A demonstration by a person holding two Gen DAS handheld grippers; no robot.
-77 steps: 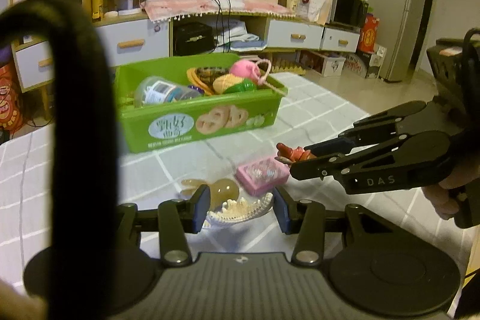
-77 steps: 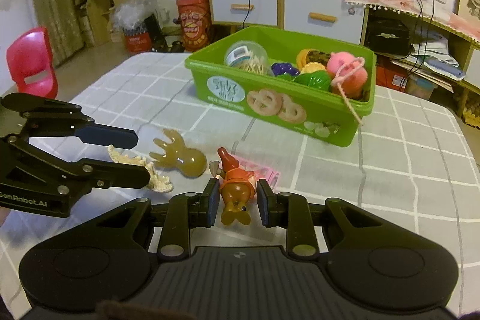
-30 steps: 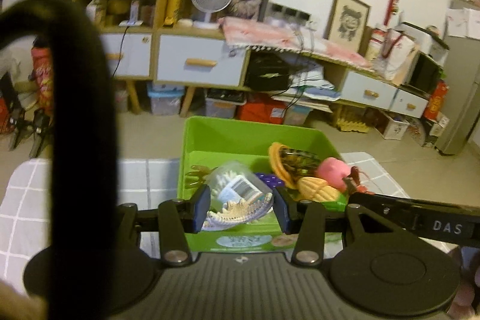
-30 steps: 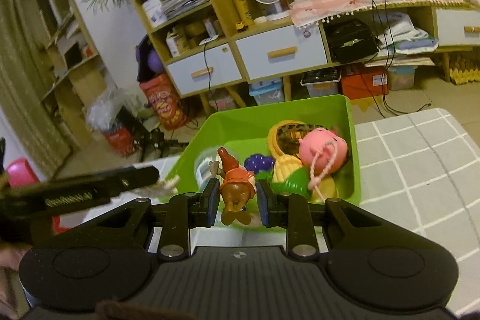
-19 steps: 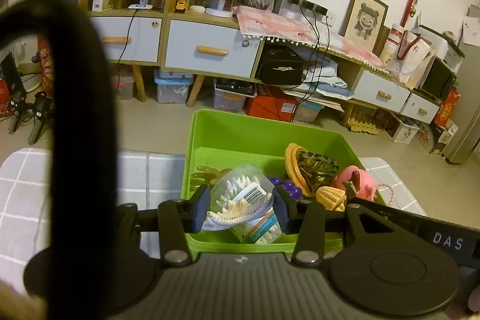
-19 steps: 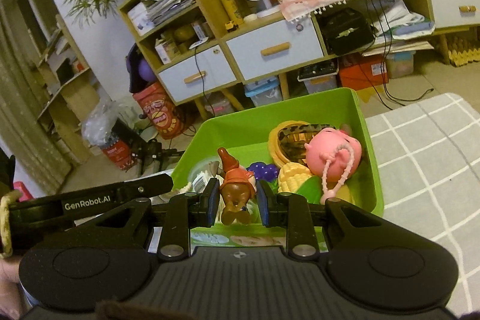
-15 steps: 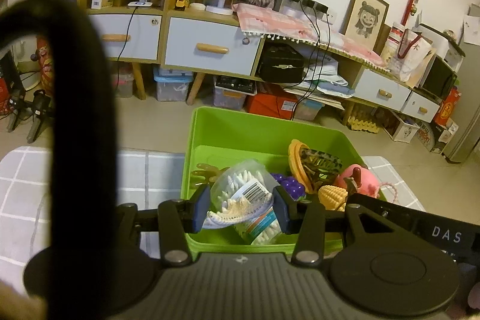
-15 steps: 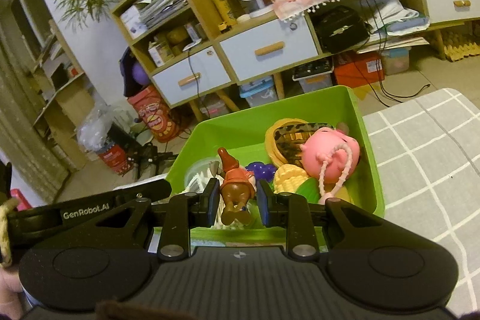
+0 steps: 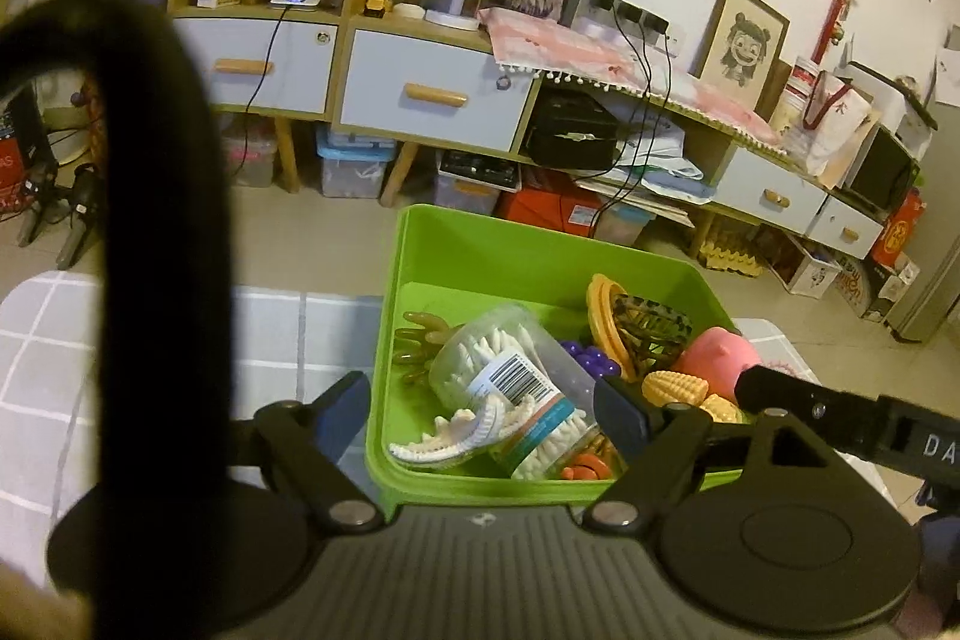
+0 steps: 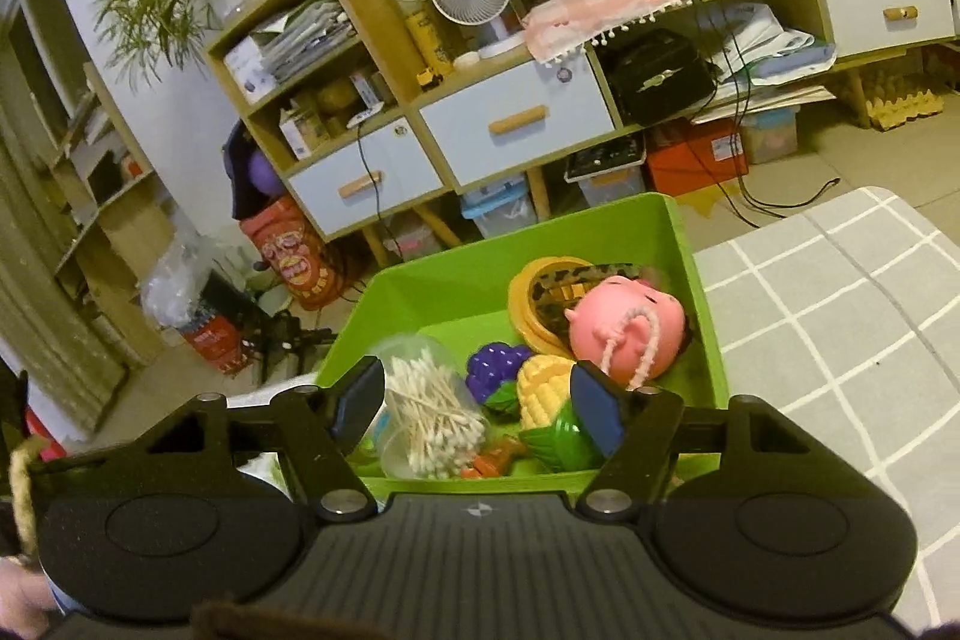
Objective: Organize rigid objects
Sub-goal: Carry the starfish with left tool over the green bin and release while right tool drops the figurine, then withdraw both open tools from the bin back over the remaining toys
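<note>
Both hand-held grippers hang over the green bin (image 9: 540, 274) with jaws opening and clamping nothing: the left (image 9: 483, 409) above the white jaw toy (image 9: 462, 439) (lying on the swab jar (image 9: 516, 388)), the right (image 10: 477, 400) above the orange figure (image 10: 495, 457) at the bin's lower edge.

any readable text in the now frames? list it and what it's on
"DA", cut off by the frame edge: on the right tongs arm, in the left wrist view.
Barcode label on the cotton swab jar: print too small to read.
Orange bag on the floor: lettering too blurred to read.
</note>
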